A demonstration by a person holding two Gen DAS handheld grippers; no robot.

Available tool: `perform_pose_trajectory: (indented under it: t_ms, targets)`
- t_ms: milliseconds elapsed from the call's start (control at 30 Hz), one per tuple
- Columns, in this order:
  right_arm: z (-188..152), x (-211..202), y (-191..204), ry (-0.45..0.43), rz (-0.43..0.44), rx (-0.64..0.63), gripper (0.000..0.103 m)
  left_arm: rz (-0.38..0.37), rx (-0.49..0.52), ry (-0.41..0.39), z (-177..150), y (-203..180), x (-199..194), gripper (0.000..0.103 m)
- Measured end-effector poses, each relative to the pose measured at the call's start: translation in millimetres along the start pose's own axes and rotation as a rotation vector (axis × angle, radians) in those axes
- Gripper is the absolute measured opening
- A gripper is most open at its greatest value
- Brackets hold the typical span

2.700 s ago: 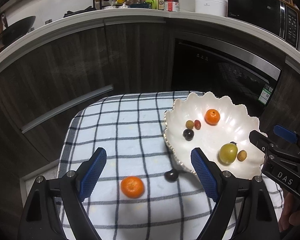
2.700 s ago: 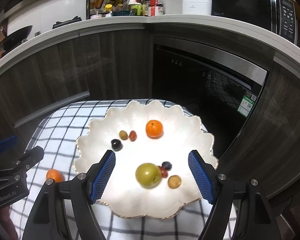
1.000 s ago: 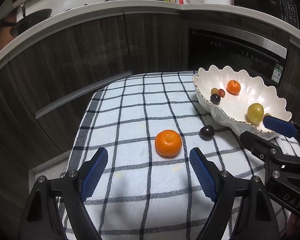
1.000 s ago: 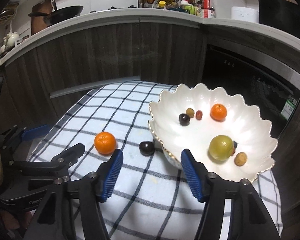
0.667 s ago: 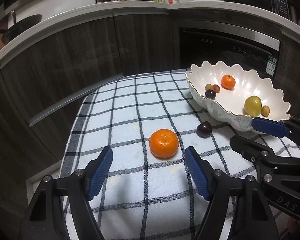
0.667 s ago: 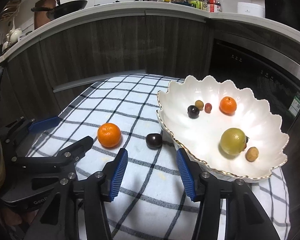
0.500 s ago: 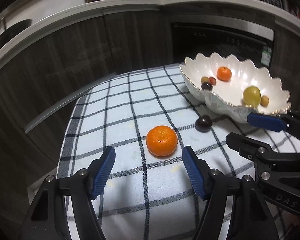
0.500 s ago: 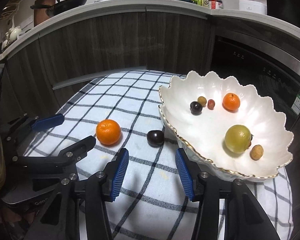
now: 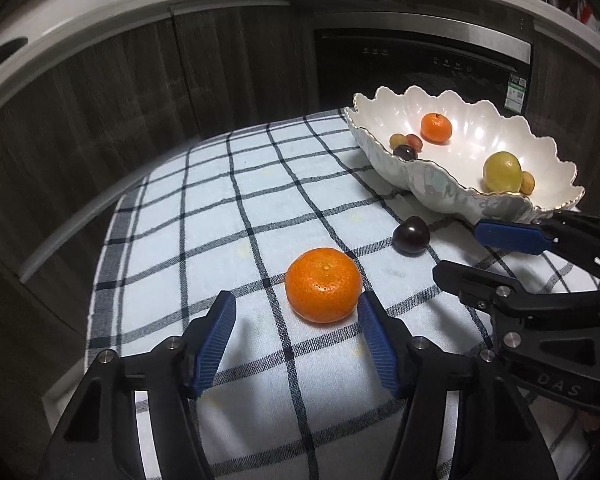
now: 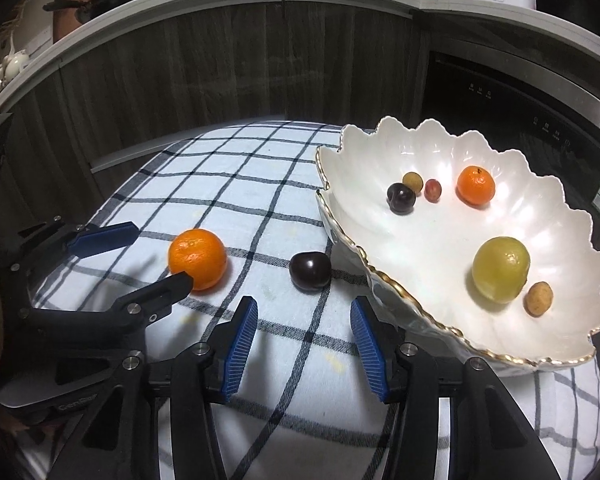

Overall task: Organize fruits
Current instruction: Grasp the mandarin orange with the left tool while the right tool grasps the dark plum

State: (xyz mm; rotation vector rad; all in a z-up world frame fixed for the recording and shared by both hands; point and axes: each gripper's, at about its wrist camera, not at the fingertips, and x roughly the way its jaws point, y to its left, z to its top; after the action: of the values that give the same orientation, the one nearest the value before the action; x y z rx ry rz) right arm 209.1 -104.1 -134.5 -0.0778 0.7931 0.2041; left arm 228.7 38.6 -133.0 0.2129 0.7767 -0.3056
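Two views. Left wrist: the left gripper (image 9: pixel 294 312) angles down, jaws closing around the tangerine (image 9: pixel 323 285) on the table (image 9: pixel 204 208), not pressing. Right wrist: the right gripper (image 10: pixel 303 316) tilts down, jaws apart before the dark plum (image 10: pixel 310 271), beside the bowl (image 10: pixel 416 312).

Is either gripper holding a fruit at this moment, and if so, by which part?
Nothing is held. The left gripper is closing around the tangerine without pressing it. The right gripper is open short of the dark plum.
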Motion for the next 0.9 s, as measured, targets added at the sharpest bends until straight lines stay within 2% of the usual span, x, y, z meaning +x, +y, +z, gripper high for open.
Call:
perform_pose_trajectory:
  t_ms: [100, 200, 567, 900]
  targets:
    - [1.5, 6.9, -0.2, 0.012, -0.003, 0.008, 0.048, -0.047, -0.012, 0.000, 0.8, 3.0, 1.5, 0.062]
    - [2.1, 13.6, 0.1, 0.023, -0.009, 0.016, 0.046, -0.085, 0.019, 0.003, 2.0, -0.9, 2.6, 0.061]
    - [4.9, 33.2, -3.2, 0.096, 0.003, 0.073, 0.043, -0.103, 0.060, 0.053, 9.2, 2.8, 19.1, 0.060]
    - [9.4, 39.1, -1.6, 0.115, -0.071, 0.143, 0.043, -0.174, 0.115, 0.076, 12.7, 8.6, 24.9, 0.058]
